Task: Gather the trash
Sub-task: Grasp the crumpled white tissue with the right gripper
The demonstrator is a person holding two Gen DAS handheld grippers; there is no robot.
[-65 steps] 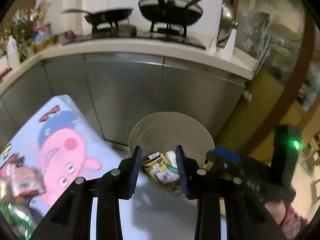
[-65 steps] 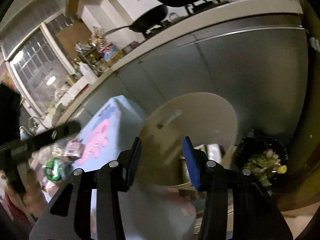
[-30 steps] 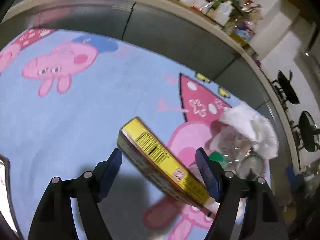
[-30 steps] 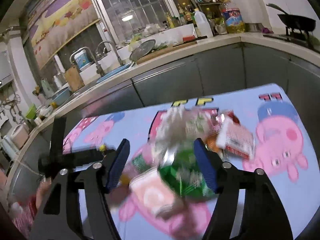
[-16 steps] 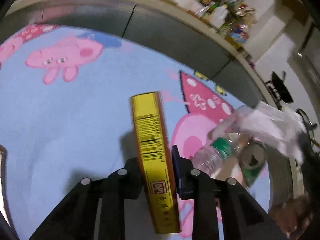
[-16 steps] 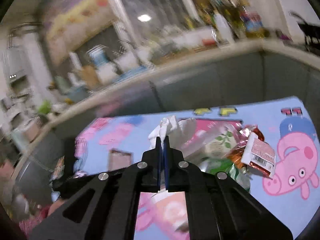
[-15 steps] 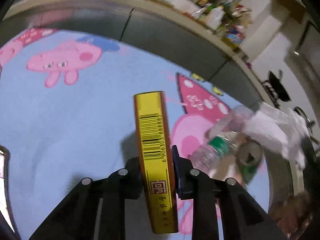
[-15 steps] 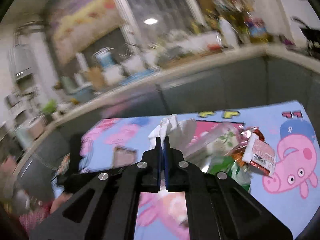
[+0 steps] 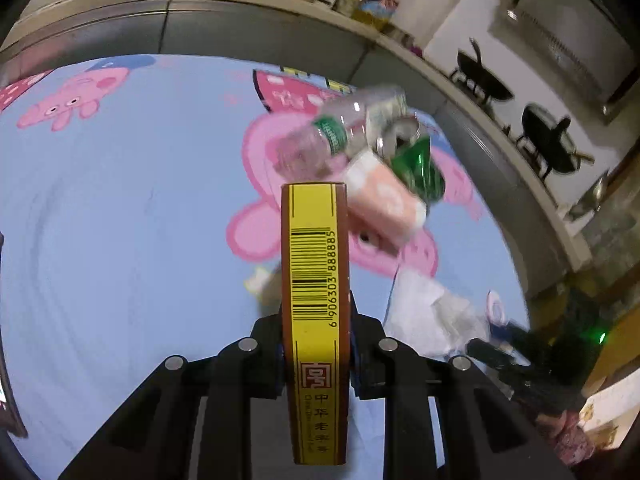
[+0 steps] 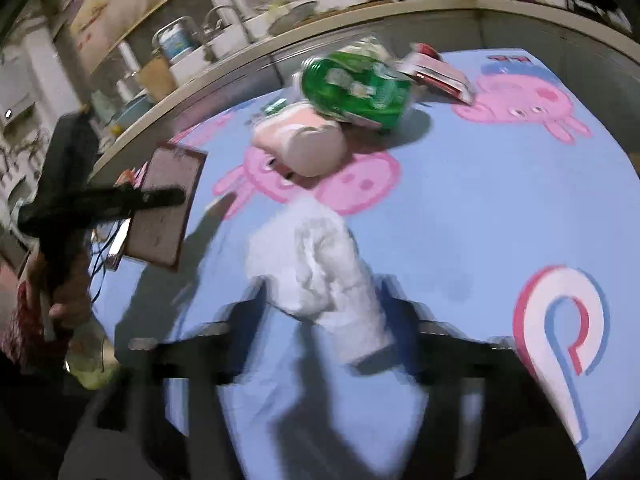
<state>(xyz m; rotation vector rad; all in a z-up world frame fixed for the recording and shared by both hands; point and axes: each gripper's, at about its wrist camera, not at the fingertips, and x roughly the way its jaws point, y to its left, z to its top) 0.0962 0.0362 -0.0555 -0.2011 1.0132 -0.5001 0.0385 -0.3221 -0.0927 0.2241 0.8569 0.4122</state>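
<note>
The left gripper (image 9: 316, 320) stays clamped on the narrow sides of the yellow box (image 9: 314, 280), which now stands straight up along the fingers with its barcode facing the camera; half a second ago it leaned slightly left, and a second ago it lay flat on the table between fingers set wide apart. The right gripper (image 10: 320, 312) is blurred by motion; the crumpled white tissue (image 10: 320, 264) sits between its fingers, which appear spread wider than half a second ago, when they were pressed together on the tissue. Whether they grip it now I cannot tell.

The left wrist view shows the box's printed edge, and beyond it the remaining pile on the blue cartoon tablecloth (image 9: 120, 200): a clear plastic bottle (image 9: 320, 136) with a green label, a green can (image 9: 416, 164) and a pink-and-white cup (image 9: 384, 200), all touching. Lower right in that view the tissue (image 9: 424, 312) shows as a white blur beside the dark right gripper body.

The right wrist view shows what the left cannot: the box's broad brownish face (image 10: 168, 204), held off the table by the left gripper (image 10: 160, 198) in the person's hand (image 10: 60, 308). It also shows a red-and-white wrapper (image 10: 436, 72) just behind the green can (image 10: 356, 88), and the cup (image 10: 304, 144) lying on its side in front of it. A kitchen counter (image 10: 360, 12) with pots and bottles runs behind the table.
</note>
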